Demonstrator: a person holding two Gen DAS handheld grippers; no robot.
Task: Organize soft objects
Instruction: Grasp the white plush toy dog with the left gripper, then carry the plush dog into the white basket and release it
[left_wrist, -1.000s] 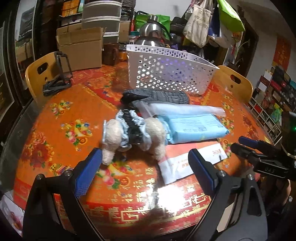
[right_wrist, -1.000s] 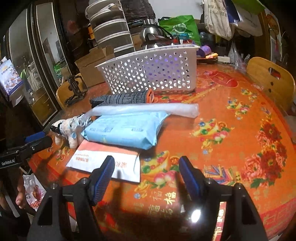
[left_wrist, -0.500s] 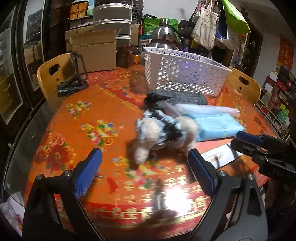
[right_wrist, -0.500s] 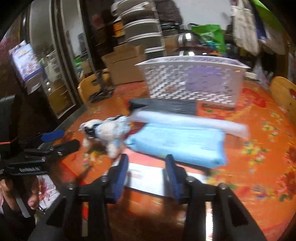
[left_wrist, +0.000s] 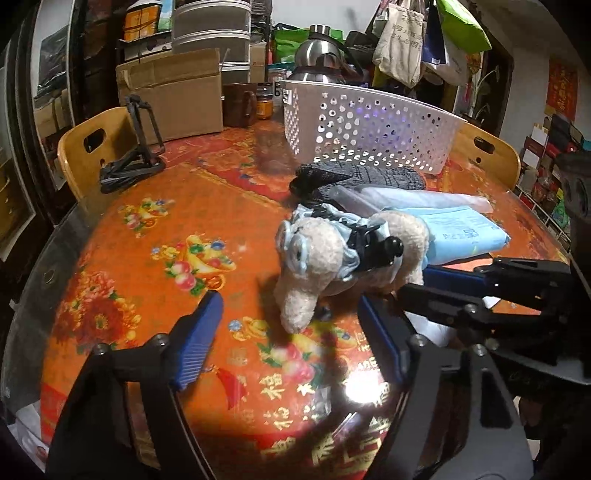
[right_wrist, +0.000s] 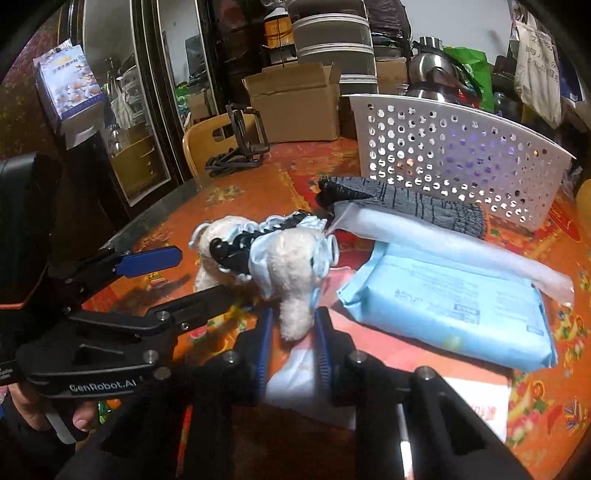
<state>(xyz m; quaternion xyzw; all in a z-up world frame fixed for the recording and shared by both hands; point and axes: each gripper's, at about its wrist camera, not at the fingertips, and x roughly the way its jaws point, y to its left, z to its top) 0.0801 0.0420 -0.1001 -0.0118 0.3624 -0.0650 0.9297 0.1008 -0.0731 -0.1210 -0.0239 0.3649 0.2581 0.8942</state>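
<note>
Right gripper (right_wrist: 291, 328) had swung left across the table since a second earlier, when it sat spread over the white envelope (right_wrist: 388, 387). Its jaws had narrowed around one leg of the plush (right_wrist: 273, 258), at lower centre of the right view; pads looked touching the leg, likely a pinch just made, not lifted.

Left gripper (left_wrist: 291, 339) stayed spread, holding nothing; the plush (left_wrist: 332, 258) sat centre-right in its view, larger than before, so that hand had moved in too.

Plush still on the table (left_wrist: 147, 229), touching the blue pack (right_wrist: 450, 295). Basket (right_wrist: 461, 162) stood upper right, behind the grey cloth (right_wrist: 417, 203); nothing visible inside.

Judgement: first soft item was being grabbed; the carry to the basket remained.
</note>
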